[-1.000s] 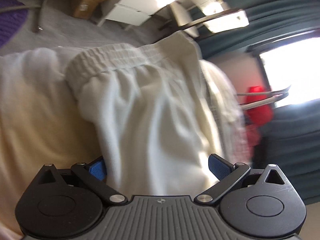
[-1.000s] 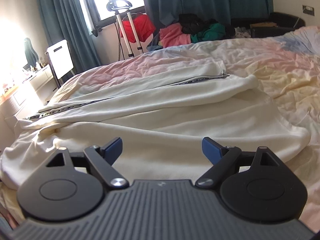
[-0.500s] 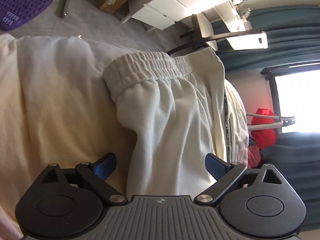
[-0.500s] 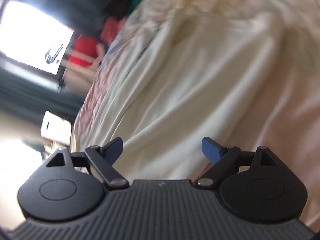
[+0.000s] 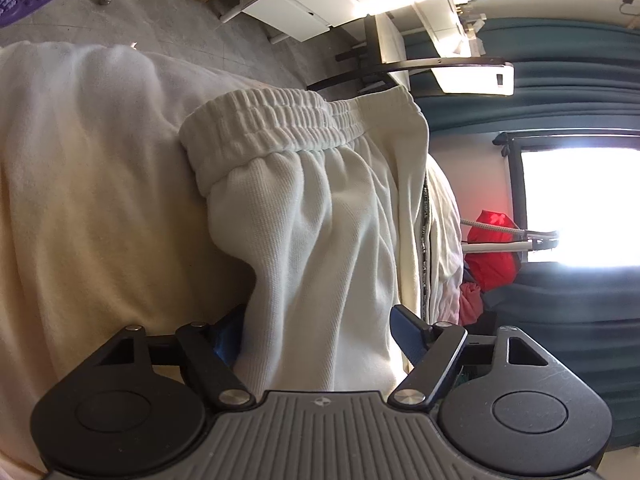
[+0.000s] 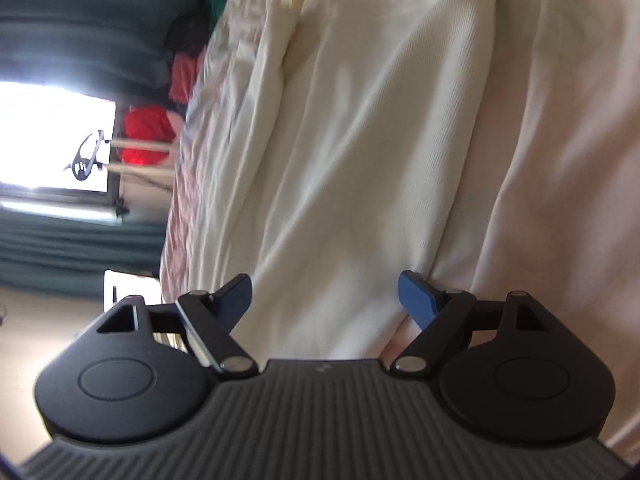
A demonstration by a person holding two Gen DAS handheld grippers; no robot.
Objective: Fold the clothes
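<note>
A cream-white zip jacket lies spread on the bed. In the left wrist view its sleeve (image 5: 320, 248) with a ribbed elastic cuff (image 5: 264, 128) runs straight into my left gripper (image 5: 316, 332); the jaws are open on either side of the sleeve fabric, the left blue pad partly hidden behind it. In the right wrist view the folded body of the jacket (image 6: 360, 140) passes between the open jaws of my right gripper (image 6: 326, 300). Both views are rolled sideways.
The pale bedsheet (image 5: 80, 184) lies under the jacket, pinkish in the right wrist view (image 6: 560, 200). Off the bed are grey floor, a white desk (image 5: 320, 4), a chair (image 5: 400, 60), teal curtains (image 5: 560, 80), a bright window and red clothes (image 5: 492, 252).
The right gripper has rolled sideways and moved down close onto the jacket's edge. The left gripper has moved in so the sleeve sits deeper between its open jaws.
</note>
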